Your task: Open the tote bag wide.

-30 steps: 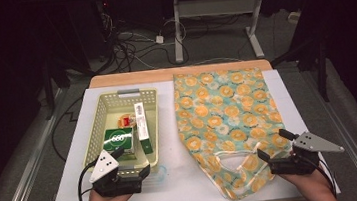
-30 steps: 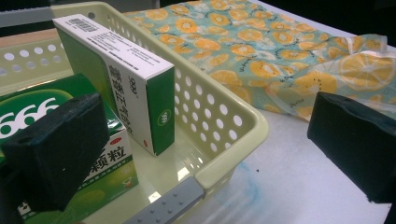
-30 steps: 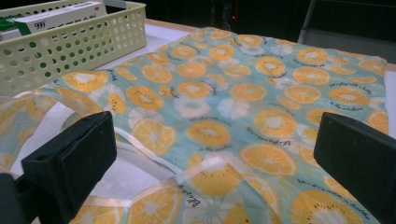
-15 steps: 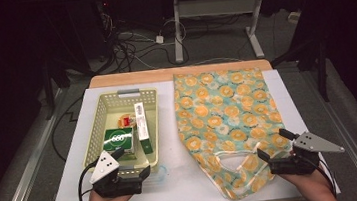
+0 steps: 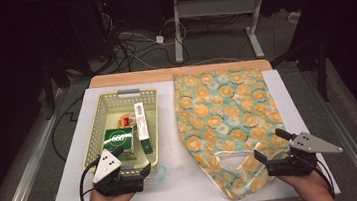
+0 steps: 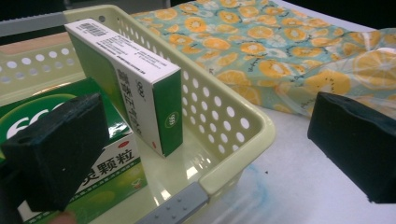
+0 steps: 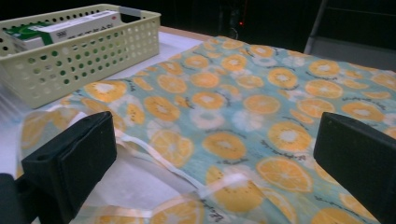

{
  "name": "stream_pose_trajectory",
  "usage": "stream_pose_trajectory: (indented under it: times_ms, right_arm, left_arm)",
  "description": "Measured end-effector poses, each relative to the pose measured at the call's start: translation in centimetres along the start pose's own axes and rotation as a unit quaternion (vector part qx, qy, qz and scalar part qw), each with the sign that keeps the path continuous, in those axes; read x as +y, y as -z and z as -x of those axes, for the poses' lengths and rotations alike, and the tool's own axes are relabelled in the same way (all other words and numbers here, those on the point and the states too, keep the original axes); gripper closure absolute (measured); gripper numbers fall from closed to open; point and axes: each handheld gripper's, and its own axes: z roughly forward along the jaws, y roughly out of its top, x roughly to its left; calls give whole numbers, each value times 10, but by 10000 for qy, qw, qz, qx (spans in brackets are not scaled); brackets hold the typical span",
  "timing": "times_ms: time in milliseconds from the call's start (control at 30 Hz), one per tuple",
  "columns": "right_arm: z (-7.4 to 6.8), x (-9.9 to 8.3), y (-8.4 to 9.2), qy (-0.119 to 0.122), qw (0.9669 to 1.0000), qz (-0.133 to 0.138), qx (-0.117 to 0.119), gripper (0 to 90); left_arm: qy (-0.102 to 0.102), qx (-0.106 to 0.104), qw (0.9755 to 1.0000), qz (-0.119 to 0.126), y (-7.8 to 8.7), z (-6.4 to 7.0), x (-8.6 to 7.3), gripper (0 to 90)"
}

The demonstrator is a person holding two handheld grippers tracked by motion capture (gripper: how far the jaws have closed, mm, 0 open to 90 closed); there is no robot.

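Nothing has shifted over the last second; our left gripper (image 5: pixel 124 177) still hangs spread at the near end of the basket (image 5: pixel 99 120), by the green box (image 5: pixel 119 139); our right gripper (image 5: pixel 279 161) waits spread at the near right of the orange-print bag (image 5: pixel 222 103); we judge no grasp begun.
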Motion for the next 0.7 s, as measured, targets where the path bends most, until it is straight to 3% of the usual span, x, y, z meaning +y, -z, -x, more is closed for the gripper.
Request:
stream_pose_trajectory:
  times_ms: [133, 167, 233, 333, 400, 500, 633, 700]
  right_arm:
    - [-8, 3, -1, 24, 9998, -29, 215, 1]
    - [-13, 4, -2, -86, 9991, 6, 424, 11]
    - [-20, 5, -3, -73, 9987, -29, 500, 18]
    - [-33, 7, -9, 9, 9974, -153, 710, 22]
    - [-43, 6, -16, 43, 9953, -306, 914, 48]
    - [-58, 3, -27, 129, 9920, -565, 1119, 76]
    - [-68, 0, -37, 211, 9886, -852, 1222, 140]
    - [-74, -4, -46, 273, 9851, -1130, 1270, 189]
  left_arm:
    - [122, -47, 9999, 75, 2, 0, 1, 0]
    - [199, -122, 9997, 82, 2, -1, 0, 0]
    - [134, -208, 9996, -116, -1, -1, -2, 0]
    - [200, -232, 9994, -144, -2, -3, -4, 0]
    - [251, -261, 9993, -126, -2, -4, -5, 0]
    - [144, -260, 9994, -186, -4, -4, -7, 0]
    - [241, -253, 9993, -96, -3, -7, -6, 0]
    - [219, -222, 9995, -109, -2, -6, -7, 0]
